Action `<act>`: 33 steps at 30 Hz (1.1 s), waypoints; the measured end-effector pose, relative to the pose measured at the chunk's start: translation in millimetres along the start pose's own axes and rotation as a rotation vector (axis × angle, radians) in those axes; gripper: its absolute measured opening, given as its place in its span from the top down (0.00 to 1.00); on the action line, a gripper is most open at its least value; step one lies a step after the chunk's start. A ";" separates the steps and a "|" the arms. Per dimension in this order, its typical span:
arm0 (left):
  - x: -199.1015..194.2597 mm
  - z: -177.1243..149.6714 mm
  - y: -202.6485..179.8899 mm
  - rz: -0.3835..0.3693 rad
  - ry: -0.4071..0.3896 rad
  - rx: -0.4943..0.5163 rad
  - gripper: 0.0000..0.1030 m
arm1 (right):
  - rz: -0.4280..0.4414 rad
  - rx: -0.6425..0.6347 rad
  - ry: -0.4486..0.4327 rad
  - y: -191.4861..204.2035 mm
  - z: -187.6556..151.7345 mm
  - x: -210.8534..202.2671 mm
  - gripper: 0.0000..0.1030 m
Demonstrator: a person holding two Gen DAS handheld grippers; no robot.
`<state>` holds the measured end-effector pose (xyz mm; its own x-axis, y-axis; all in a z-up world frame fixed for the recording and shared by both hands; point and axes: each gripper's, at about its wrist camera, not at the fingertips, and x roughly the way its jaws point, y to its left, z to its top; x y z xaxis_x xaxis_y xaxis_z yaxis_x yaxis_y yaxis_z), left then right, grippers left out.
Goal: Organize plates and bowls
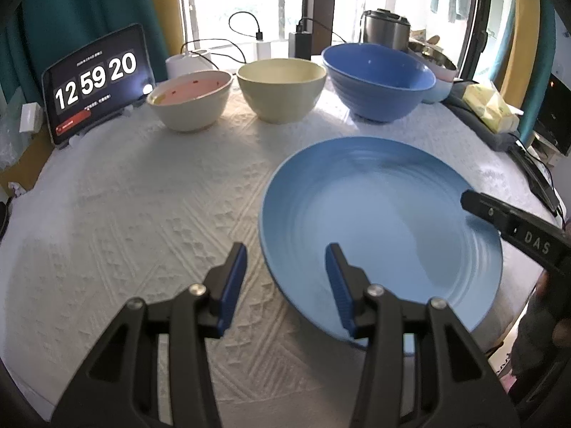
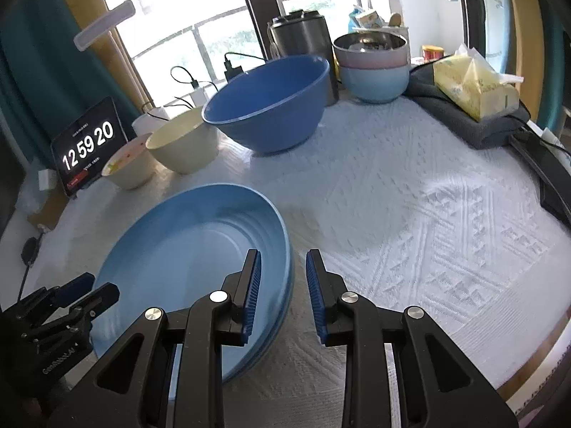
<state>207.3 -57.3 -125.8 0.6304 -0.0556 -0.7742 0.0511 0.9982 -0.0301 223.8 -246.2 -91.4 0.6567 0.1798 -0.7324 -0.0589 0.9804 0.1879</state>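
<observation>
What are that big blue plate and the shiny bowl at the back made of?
The blue plate looks like matte plastic or melamine, possibly glazed ceramic: soft sheen, molded concentric ridges, thin rim. The shiny bowl seems brushed stainless steel inside, judging by grey metallic reflections, with a pale pink outer shell.

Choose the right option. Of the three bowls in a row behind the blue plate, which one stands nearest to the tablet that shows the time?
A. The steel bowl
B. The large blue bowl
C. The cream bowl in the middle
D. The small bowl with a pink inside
D: in the left wrist view the small bowl with a pink inside stands right beside the tablet, with the cream bowl and the large blue bowl farther along the row.
</observation>
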 end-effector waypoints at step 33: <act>41.4 13.7 6.4 -0.214 0.033 -0.160 0.28 | 0.156 0.062 0.073 -6.1 0.0 34.5 0.61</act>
<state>244.4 -53.5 -149.4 0.5923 -0.2677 -0.7599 0.0560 0.9546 -0.2926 246.9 -245.9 -117.8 0.5866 0.3370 -0.7365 -0.1078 0.9337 0.3414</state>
